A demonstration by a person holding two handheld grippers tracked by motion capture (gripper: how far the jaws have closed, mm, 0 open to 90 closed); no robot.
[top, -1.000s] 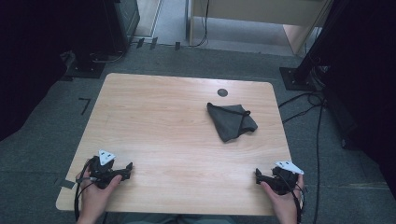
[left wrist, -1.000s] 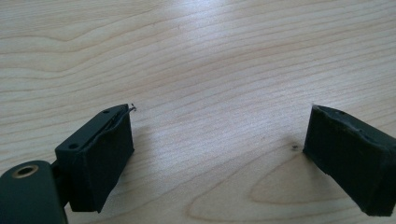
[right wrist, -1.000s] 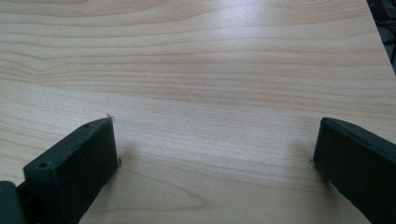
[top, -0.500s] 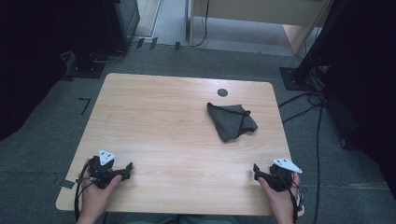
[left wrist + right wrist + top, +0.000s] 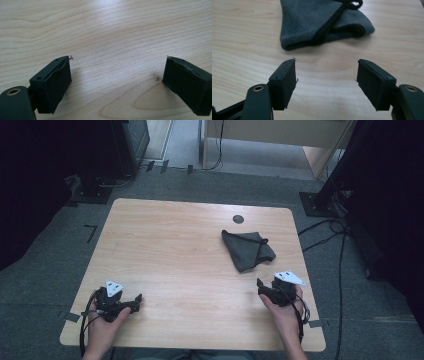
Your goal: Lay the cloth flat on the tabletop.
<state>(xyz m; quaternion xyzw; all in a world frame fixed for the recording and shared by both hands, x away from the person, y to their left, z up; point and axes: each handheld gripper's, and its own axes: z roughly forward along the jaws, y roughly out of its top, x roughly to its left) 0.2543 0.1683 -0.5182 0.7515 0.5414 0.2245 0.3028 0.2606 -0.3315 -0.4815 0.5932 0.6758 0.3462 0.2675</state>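
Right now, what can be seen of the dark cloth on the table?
The dark grey cloth looks like soft, fleecy fabric with a darker stitched hem and a small black loop at its far corner. It lies loosely folded in a rough triangle, flat on the right half of the wooden table, touching only the tabletop. The right hand-held gripper is open just short of it.

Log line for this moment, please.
left gripper: open, empty, near table edge | right gripper: open, empty, short of cloth | grey cloth: crumpled, untouched, table right side
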